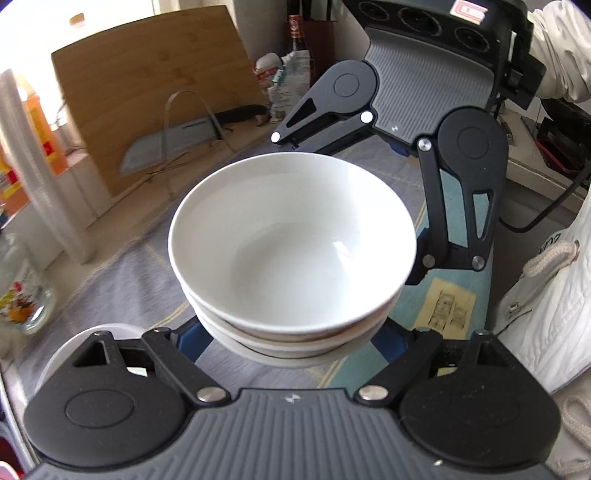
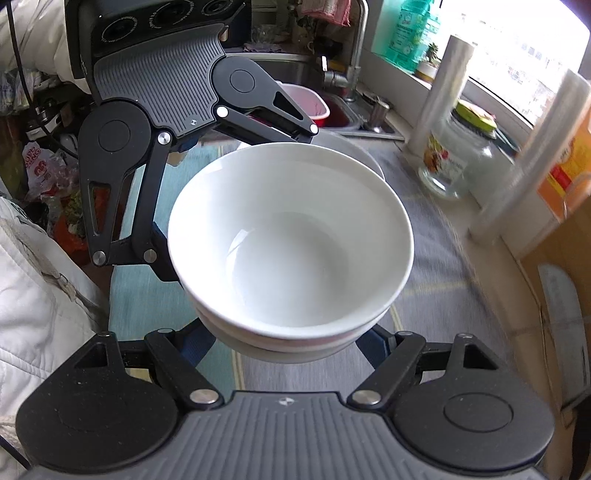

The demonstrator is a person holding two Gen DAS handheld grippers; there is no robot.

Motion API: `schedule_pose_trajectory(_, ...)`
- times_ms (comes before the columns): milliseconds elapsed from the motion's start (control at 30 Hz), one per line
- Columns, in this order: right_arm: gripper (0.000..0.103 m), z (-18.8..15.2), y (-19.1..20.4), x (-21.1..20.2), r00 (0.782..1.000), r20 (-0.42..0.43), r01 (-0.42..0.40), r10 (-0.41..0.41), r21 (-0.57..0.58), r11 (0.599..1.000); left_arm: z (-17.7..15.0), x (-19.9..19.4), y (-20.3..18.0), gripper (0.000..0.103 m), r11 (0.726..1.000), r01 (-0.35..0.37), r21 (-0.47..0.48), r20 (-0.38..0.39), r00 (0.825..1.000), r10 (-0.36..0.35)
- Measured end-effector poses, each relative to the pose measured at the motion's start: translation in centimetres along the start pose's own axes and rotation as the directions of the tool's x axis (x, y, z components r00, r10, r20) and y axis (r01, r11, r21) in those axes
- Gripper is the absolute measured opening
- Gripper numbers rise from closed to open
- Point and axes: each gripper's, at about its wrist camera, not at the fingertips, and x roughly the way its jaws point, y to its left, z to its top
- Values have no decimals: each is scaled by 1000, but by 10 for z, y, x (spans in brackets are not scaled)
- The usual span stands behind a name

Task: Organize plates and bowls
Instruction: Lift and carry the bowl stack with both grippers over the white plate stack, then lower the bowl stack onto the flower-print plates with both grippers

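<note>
The stack of 3 white glazed ceramic bowls (image 1: 291,243) hung between both tongs, above the grey cloth-covered surface (image 1: 122,273). The left tongs (image 1: 295,332) and the right tongs (image 2: 291,332) faced each other (equally near), each part-closed around the stack's lower bowls.

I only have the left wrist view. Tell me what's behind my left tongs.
Observer: A steel sink with a faucet, beyond the bowl stack.
Operator: Report what's in the sink.
Observer: A pink basin sits inside it.
Operator: Now check the windowsill.
Observer: A green bottle stands there.
</note>
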Motion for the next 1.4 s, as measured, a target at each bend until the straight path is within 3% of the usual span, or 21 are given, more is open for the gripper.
schedule_pose_trajectory(367, 85, 78, -12, 51, 999, 28, 20, -18, -80, 997, -41, -39, 60, 90, 996, -84, -14, 8, 996, 84)
schedule_pose_trajectory(633, 85, 114, -27, 89, 1000, 21, 4, -1, -121, 993, -67, -48, 95, 90, 992, -118, -51, -1, 993, 118)
schedule_pose_trajectory(933, 85, 123, -35, 121, 999, -7, -35, 34, -111, 993, -86, -37, 120, 90, 990, -107, -87, -31, 994, 105)
schedule_pose_trajectory(1400, 84, 122, -40, 131, 998, -27, -54, 52, -86, 995, -94, -32, 125, 90, 988, -94, -120, -37, 995, 91)
